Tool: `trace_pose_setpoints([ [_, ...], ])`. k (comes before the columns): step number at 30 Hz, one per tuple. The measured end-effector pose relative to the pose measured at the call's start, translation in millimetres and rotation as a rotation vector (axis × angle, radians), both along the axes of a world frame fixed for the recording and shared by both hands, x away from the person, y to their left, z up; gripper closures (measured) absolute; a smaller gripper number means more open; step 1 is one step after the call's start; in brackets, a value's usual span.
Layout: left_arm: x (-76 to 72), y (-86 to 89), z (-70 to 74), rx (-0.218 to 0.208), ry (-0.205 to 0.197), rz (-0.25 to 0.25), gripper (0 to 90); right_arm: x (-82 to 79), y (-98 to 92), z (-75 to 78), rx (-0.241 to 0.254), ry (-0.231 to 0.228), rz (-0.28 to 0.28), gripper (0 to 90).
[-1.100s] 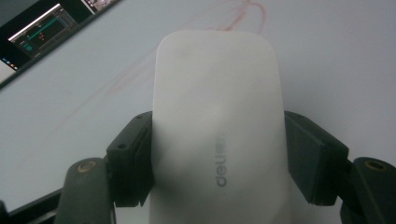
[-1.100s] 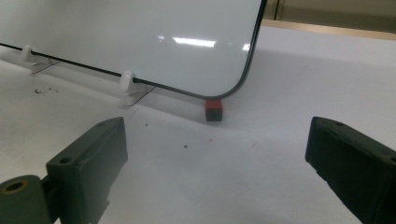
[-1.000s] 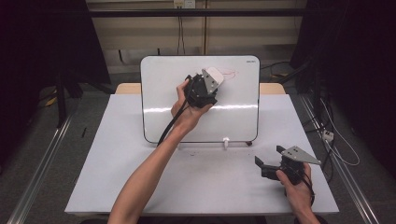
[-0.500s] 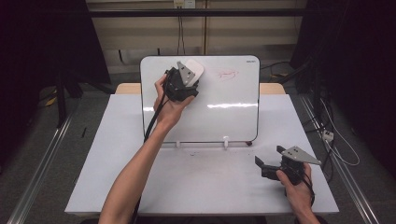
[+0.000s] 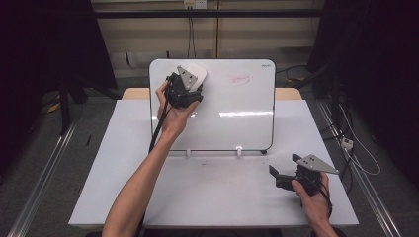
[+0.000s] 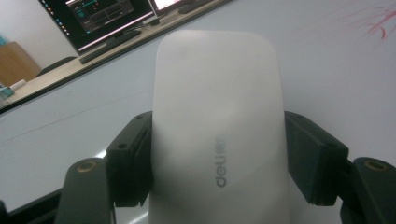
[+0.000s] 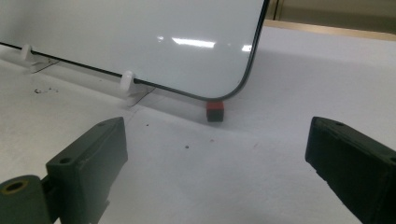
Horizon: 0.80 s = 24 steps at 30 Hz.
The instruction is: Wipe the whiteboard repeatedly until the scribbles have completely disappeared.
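Observation:
A whiteboard (image 5: pixel 232 118) stands upright on white clips at the back of the table, with red scribbles (image 5: pixel 240 78) near its top right. My left gripper (image 5: pixel 193 81) is shut on a white eraser (image 5: pixel 196 73) and holds it flat against the board's upper left. In the left gripper view the white eraser (image 6: pixel 217 135) is clamped between both black jaws, and the red scribbles (image 6: pixel 380 21) lie far right. My right gripper (image 5: pixel 286 173) rests open near the table's front right. In the right gripper view the whiteboard's (image 7: pixel 140 37) lower corner is ahead.
A small red and black block (image 7: pixel 215 111) sits on the table under the board's lower right corner. White clips (image 7: pixel 127 80) hold the board's bottom edge. Dark specks (image 5: pixel 207 163) dot the white table (image 5: pixel 222 197) in front of the board. Cables trail on the floor at right.
My left gripper has slid the eraser leftward along the top of the board, away from the red scribbles. The right gripper has stayed still.

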State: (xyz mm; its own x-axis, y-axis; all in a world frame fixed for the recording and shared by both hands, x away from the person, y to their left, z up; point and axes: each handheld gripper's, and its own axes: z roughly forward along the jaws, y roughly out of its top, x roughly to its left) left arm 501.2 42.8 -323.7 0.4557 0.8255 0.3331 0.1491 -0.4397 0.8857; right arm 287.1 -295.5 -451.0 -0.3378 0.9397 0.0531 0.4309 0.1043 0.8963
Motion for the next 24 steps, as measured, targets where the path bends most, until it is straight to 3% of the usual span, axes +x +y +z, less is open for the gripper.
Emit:
trace_pose_setpoints([
  [11, 2.4, -10.6, -1.5, -0.008, -0.026, 0.018, 31.0, 1.1, 0.4, -0.1, 0.003, 0.001, 0.004, 5.6],
  [24, -0.7, -40.5, -5.3, 0.011, -0.059, -0.022, 31.0, 0.8, -0.3, -0.1, 0.004, 0.000, 0.003, 5.6],
])
